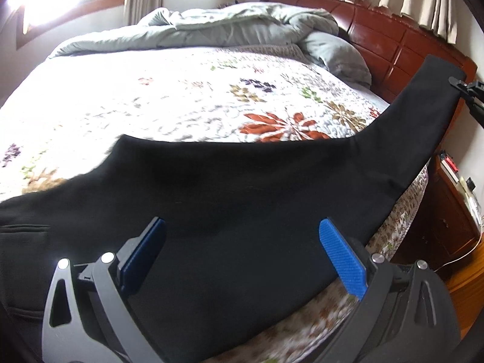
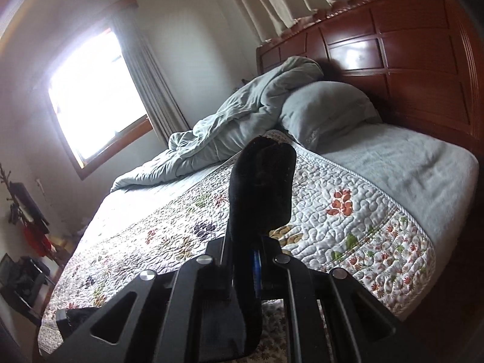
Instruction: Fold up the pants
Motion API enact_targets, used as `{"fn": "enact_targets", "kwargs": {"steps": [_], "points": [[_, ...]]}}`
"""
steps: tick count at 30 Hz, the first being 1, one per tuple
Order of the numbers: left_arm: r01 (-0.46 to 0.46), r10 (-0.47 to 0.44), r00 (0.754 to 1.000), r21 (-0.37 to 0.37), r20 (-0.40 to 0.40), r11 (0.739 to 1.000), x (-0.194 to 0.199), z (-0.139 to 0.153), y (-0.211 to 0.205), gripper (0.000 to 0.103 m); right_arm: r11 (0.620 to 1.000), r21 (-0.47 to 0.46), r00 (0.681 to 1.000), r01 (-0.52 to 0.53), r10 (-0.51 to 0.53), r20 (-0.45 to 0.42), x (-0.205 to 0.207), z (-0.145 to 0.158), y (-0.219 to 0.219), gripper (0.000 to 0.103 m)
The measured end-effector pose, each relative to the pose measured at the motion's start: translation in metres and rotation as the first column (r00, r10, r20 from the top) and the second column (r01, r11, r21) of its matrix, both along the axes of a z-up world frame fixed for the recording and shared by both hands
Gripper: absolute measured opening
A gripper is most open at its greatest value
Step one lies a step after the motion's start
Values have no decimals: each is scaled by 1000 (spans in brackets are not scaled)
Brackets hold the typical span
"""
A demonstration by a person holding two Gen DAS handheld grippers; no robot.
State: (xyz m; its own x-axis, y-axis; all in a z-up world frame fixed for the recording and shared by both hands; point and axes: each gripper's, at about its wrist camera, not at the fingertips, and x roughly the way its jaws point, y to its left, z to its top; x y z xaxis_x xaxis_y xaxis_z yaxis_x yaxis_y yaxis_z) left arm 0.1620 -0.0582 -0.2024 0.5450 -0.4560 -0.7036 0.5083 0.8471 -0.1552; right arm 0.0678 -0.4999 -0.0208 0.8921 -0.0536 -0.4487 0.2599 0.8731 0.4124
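Left gripper (image 1: pixel 242 251): grey and black linkage arms showing triangular cut-outs, round silver screw heads shining at the joints, two flat blue pads (image 1: pixel 343 261) wearing a fine ribbed texture. Right gripper (image 2: pixel 242 260): all-black linkage arms carrying matching triangular cut-outs and silver screw heads, a thin sliver of blue pad showing between its fingers.

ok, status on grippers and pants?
Left gripper open, fingers empty. Right gripper shut on black fabric pants leg end, lifted over floral quilted bedspread. Nothing in the way.
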Motion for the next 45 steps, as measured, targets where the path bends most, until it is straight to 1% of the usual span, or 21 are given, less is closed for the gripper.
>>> {"fn": "enact_targets", "kwargs": {"steps": [7, 10, 12, 14, 16, 18, 22, 27, 33, 45], "points": [[-46, 45, 997, 17, 63, 999, -16, 14, 45, 100, 997, -71, 1000, -32, 31, -3, 6, 14, 37, 10], [-71, 67, 992, 29, 110, 997, -21, 18, 65, 100, 992, -115, 999, -48, 47, -8, 8, 19, 56, 10], [-86, 83, 988, 19, 128, 996, -22, 18, 77, 100, 988, -142, 998, -62, 61, -12, 10, 23, 70, 10], [-106, 107, 987, -11, 122, 994, -21, 14, 91, 100, 984, -163, 998, -70, 68, -14, 11, 25, 79, 10], [-118, 121, 988, -40, 92, 992, -18, 8, 99, 100, 981, -180, 997, -76, 74, -19, 13, 27, 88, 10], [-124, 128, 989, -50, 77, 991, -15, 5, 105, 100, 978, -194, 997, -80, 77, -24, 15, 28, 97, 10], [-121, 127, 987, -69, 96, 990, -18, 8, 112, 100, 972, -218, 996, -89, 83, -36, 18, 31, 111, 10], [-127, 134, 988, -87, 73, 988, -15, 4, 115, 100, 964, -246, 995, -96, 90, -37, 19, 33, 125, 10], [-124, 130, 989, -83, 69, 989, -15, 1, 114, 100, 952, -285, 994, -108, 101, -40, 18, 35, 135, 10], [-134, 138, 989, -75, 51, 988, -13, -5, 110, 100, 934, -330, 991, -136, 131, -39, 16, 34, 145, 10]]}}
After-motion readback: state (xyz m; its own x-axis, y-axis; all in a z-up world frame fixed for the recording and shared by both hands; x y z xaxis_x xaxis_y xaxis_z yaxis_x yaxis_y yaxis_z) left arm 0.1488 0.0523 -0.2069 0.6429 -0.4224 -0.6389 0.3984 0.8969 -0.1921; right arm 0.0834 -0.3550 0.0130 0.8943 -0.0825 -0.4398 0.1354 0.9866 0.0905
